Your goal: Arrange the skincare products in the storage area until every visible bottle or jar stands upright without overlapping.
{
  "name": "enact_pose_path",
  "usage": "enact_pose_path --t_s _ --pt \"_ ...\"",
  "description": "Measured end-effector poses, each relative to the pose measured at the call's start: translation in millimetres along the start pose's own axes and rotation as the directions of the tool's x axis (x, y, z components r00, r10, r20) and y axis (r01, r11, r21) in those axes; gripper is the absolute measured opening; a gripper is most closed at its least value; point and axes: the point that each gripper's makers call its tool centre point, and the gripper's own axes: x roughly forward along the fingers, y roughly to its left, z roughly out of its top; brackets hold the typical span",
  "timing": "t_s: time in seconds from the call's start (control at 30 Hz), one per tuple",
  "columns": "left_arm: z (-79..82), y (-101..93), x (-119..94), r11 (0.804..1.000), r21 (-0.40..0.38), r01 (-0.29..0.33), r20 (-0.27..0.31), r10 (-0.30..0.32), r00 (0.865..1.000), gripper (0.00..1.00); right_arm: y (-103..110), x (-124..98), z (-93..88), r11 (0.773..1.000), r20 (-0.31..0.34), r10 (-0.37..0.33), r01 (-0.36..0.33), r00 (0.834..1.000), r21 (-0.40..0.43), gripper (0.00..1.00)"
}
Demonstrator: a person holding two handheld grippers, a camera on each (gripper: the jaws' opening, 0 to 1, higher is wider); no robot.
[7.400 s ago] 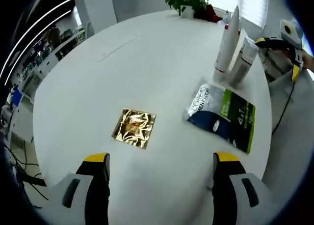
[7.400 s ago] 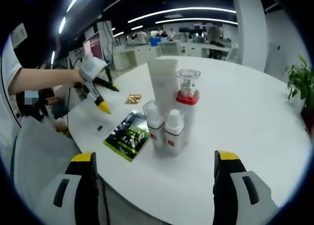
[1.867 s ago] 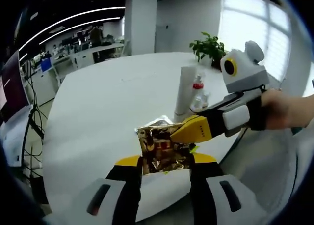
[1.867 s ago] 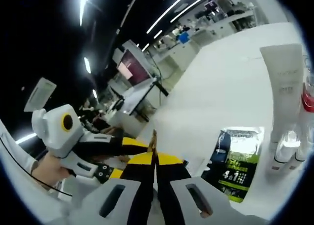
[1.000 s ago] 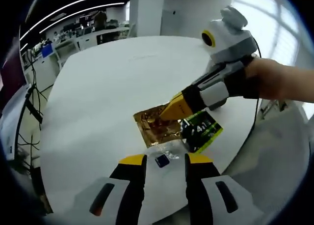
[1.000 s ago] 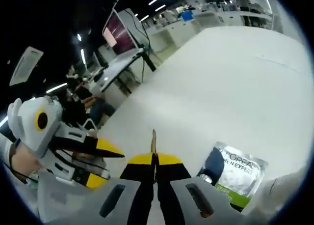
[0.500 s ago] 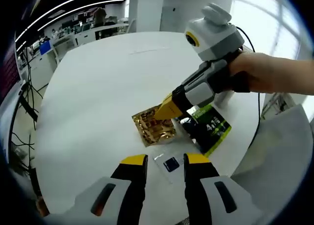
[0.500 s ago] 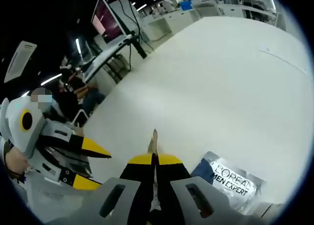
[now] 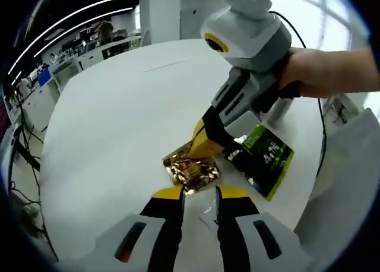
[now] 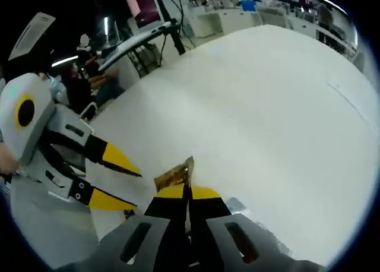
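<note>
My right gripper (image 9: pixel 205 147) reaches in from the right of the left gripper view, its yellow-tipped jaws pressed together on the far edge of the gold foil sachet (image 9: pixel 191 168). The sachet lies on, or just above, the white round table (image 9: pixel 119 117); I cannot tell whether its lower edge touches the surface. In the right gripper view the same jaws meet around the sachet's thin edge (image 10: pixel 177 176), so the grip is a pinch on the margin, not on the body.

My left gripper (image 9: pixel 199 195) sits just beside the near edge of the sachet, jaws close together with a narrow gap showing. A small clear packet (image 9: pixel 209 211) appears to lie between or just under them, but whether they clamp it I cannot tell. In the right gripper view the left gripper (image 10: pixel 127 186) shows its jaws slightly parted.

Just beside the sachet lies a dark pouch with a green panel (image 9: pixel 261 159), flat on the table.

Handling, as I judge it: the sachet is crumpled metallic film, very light, limp and slick. It will flex and swing from a single pinch and cannot stand without support. The sealed border is the sound place to hold, since the filled centre would bulge and slip. The pouch looks equally soft and flat; I would take it by a sealed edge as well.
</note>
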Motion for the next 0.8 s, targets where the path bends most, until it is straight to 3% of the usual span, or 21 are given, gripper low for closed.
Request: enact_pose_path --t_s 0.17,0.33,0.57,0.8 --pt "1.9 5.3 16.6 0.997 0.082 0.000 0.014 -0.001 1.000 0.22 -6.5 5.7 0.5 0.990 -0.034 -0.007 0.002 0.999 -0.140 0.01" --pt "-0.5 10.0 26.4 0.996 0.093 0.003 0.011 -0.004 1.000 0.20 -8.6 8.6 -0.5 0.976 -0.043 -0.005 -0.005 0.999 -0.217 0.01" --pt "-6.3 17.3 34.6 0.995 0.100 -0.023 -0.007 0.024 1.000 0.20 -8.3 12.5 -6.8 0.951 -0.068 -0.013 -0.009 0.998 -0.309 0.01" --pt "-2.0 18.3 37.3 0.994 0.107 -0.035 0.011 0.034 0.999 0.19 -6.6 11.8 -8.2 0.945 -0.069 -0.014 -0.009 0.998 -0.328 0.01"
